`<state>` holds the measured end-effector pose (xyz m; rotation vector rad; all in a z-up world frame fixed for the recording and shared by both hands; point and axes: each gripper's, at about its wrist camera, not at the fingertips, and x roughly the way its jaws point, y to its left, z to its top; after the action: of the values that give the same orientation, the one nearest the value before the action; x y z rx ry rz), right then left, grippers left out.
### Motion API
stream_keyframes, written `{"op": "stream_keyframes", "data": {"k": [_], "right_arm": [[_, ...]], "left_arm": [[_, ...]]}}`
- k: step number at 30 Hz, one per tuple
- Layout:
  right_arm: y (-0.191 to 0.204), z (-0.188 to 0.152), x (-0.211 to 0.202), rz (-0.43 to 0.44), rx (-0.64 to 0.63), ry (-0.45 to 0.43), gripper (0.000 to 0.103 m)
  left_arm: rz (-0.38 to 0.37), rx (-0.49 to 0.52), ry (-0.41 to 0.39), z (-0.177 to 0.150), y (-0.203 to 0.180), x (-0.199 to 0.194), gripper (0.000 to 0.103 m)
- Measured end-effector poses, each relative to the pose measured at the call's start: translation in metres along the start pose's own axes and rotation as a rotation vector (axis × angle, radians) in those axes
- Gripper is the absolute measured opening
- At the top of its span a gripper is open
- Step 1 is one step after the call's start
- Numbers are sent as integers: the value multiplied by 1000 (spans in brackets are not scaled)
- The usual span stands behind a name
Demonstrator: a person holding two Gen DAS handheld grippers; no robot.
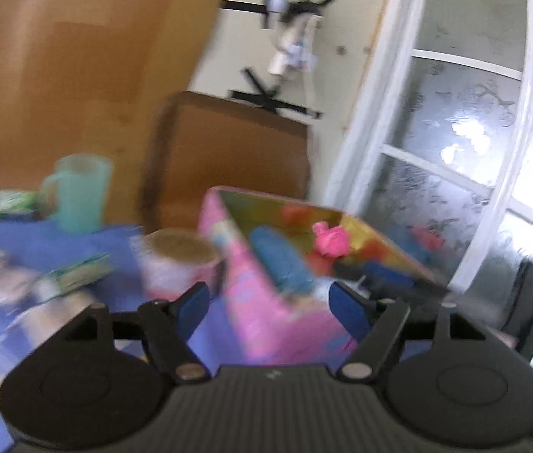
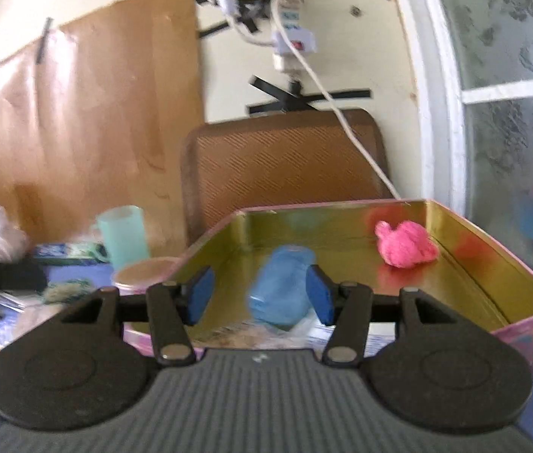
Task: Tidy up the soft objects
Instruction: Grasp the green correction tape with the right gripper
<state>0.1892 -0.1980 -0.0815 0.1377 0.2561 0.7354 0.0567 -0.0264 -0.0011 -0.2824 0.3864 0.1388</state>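
The pink tin box is open on top, with bare floor between the blue soft thing and the pink soft ball. A round tub and green cup crowd its left wall.

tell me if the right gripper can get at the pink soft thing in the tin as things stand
Probably yes. The right gripper is open over the tin, whose top is open, and the pink soft thing lies uncovered toward the far right corner. The blue object sits nearer, off that line.
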Motion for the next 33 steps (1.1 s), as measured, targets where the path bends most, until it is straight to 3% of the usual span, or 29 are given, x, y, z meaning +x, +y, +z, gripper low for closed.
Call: {"op": "stream_keyframes", "data": {"k": [5,11,13,22,24,26,28,29,31,32,33], "right_arm": [[52,8,-6,184,-68,6,57],[148,7,26,450,-211,142,57],[180,5,42,520,-253,199,57],[300,-16,113,770,-465,443,60],[317,-22,131,789,-530,478,75],[328,-29,148,796,-590,540,82],[327,-32,157,812,-569,568,84],[322,-30,160,815,-531,595,81],[312,-28,149,791,-508,583,63],[307,-27,144,780,-494,584,47],[300,-26,136,764,-476,584,39]], "left_arm": [[182,-74,-39,-28,61,-61,72],[457,-244,-128,-45,144,-113,71],[513,-297,-151,-50,161,-123,71],[461,-551,-334,-74,198,-162,71],[452,-591,-347,-76,204,-166,73],[434,-617,-347,-76,210,-165,73],[430,-622,-350,-78,210,-166,73],[428,-618,-351,-78,209,-166,73],[431,-608,-348,-77,208,-165,73],[431,-605,-343,-77,207,-164,73],[429,-602,-336,-76,207,-163,73]]}}
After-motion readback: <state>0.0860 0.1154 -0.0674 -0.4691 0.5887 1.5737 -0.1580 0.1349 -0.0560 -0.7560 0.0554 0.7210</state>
